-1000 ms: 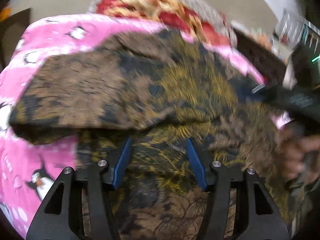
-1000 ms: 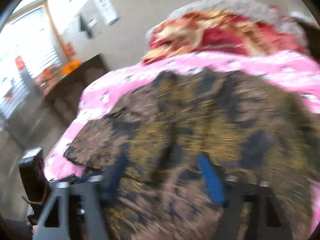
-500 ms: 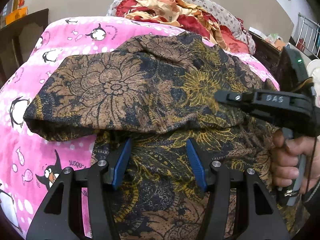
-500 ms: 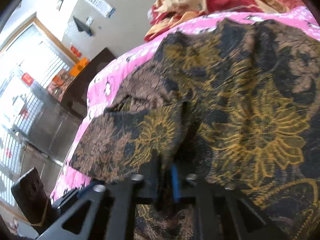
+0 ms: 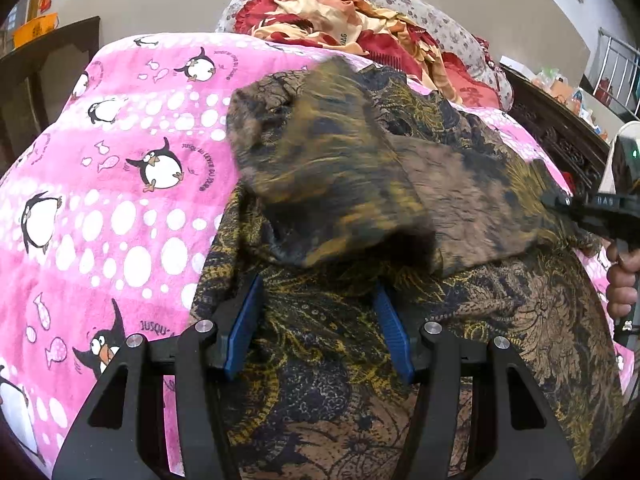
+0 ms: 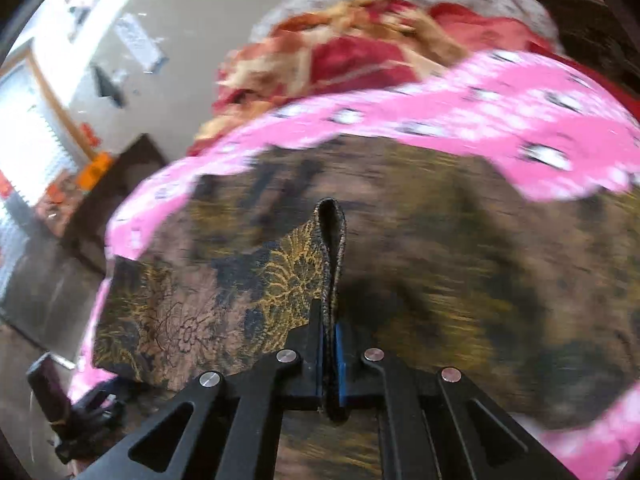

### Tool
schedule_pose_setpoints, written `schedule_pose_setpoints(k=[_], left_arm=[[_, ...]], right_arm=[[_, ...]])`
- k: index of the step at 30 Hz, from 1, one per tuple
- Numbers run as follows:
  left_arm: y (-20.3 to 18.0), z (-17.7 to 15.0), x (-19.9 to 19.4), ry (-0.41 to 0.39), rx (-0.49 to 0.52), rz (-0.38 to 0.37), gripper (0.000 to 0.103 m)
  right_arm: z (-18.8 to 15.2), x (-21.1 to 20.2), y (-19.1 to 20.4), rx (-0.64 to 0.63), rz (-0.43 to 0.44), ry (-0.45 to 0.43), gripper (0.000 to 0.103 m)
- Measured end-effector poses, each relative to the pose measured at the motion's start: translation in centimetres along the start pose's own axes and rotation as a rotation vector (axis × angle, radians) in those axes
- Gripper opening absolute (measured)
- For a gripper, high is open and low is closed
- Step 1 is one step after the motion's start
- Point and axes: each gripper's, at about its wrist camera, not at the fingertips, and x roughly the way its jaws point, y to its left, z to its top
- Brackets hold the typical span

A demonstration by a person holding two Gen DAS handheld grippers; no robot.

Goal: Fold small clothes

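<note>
**Brown floral garment, part-folded, on a penguin blanket**

Item: a brown, black and gold flower-print garment [image 5: 460, 320] lying on a pink blanket [image 5: 120, 200] printed with penguins, fish and white dots. Its bulk lies across the right half of the left wrist view, long axis running from the near edge up toward the far pile. One flap is lifted and drawn over the rest toward the right; it is motion-blurred.

Right gripper [image 6: 329, 344]: jaws clenched on a doubled edge of the garment, a loop of cloth standing up between the blue pads. In the left wrist view it enters from the right edge, with the person's fingers [image 5: 620, 280] on its handle.

Left gripper [image 5: 316, 320]: jaws apart, resting over the lower layer with nothing pinched; the lifted flap overhangs its fingertips.

Surroundings: a heap of red and cream cloth [image 5: 340, 28] beyond the blanket's far edge; dark wooden furniture [image 5: 560, 140] to the right; a pale wall behind.
</note>
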Motion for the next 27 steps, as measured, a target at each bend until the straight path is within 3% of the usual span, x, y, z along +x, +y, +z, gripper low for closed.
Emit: schedule_pose_setpoints(k=[6, 11, 16, 19, 22, 25, 27], left_arm=[[0.1, 0.0, 0.1, 0.002, -0.004, -0.003, 0.057], [0.1, 0.0, 0.2, 0.006, -0.004, -0.001, 0.057], [0.2, 0.0, 0.2, 0.009, -0.005, -0.002, 0.057], [0.3, 0.0, -0.4, -0.009, -0.02, 0.008, 0.057], [0.5, 0.6, -2.8, -0.084, -0.028, 0.063, 0.057], [0.1, 2.7, -4.6, -0.178, -0.056, 0.047, 0.057], [-0.9, 5.0, -3.8, -0.17, -0.044, 0.016, 0.057]], right_arm=[[-1.0, 0.7, -2.3, 0.013, -0.122, 0.043, 0.004], [-0.8, 0.1, -3.1, 0.033, -0.204, 0.02, 0.004], [-1.1, 0.8, -2.9, -0.019, -0.28, 0.063, 0.004], [-1.0, -0.8, -2.2, -0.033, -0.295, 0.037, 0.015], [-1.3, -3.7, -1.0, -0.078, -0.301, -0.048, 0.034], [-1.8, -5.7, -0.2, -0.12, -0.245, -0.111, 0.036], [-1.8, -5.0, 0.7, -0.14, -0.178, -0.095, 0.034]])
